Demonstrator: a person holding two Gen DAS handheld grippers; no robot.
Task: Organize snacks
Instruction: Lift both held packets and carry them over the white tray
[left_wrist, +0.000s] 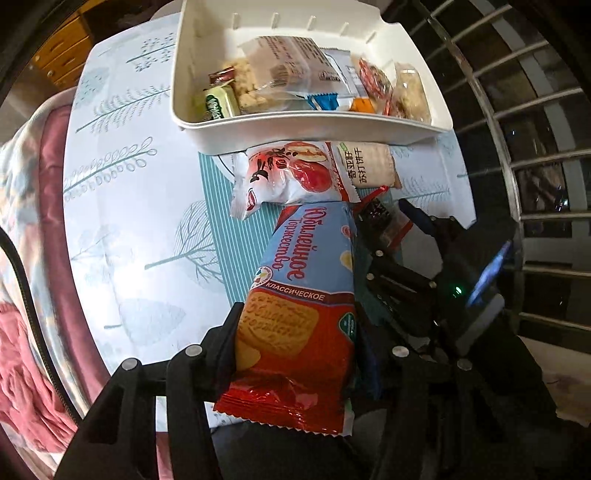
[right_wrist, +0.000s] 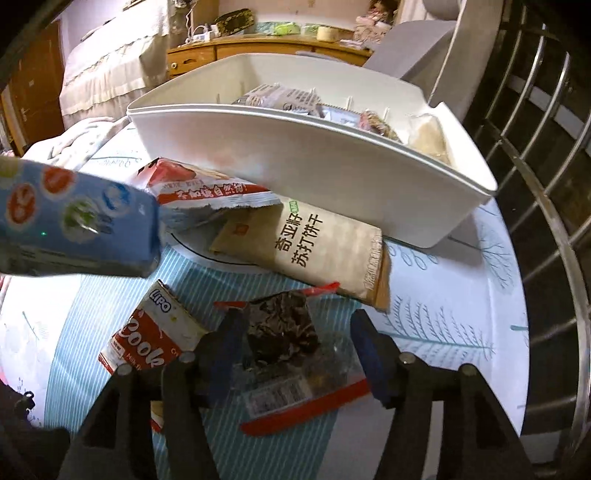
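Squarely, biscuit pack (left_wrist: 295, 306) fills left tool (left_wrist: 295, 354) (clamped).

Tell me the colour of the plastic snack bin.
The plastic snack bin is white; the left wrist view shows it best.

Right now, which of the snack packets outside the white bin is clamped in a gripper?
The blue-and-red Russian biscuit packet, clamped in the left gripper. The beige soda cracker pack and red-and-white Lipo cookie pack lie loose on the table.

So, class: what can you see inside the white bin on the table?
The white bin holds mixed snacks: a green packet, a blue wrapper, a large clear pack lying over others. Whatever lies beneath them is covered.
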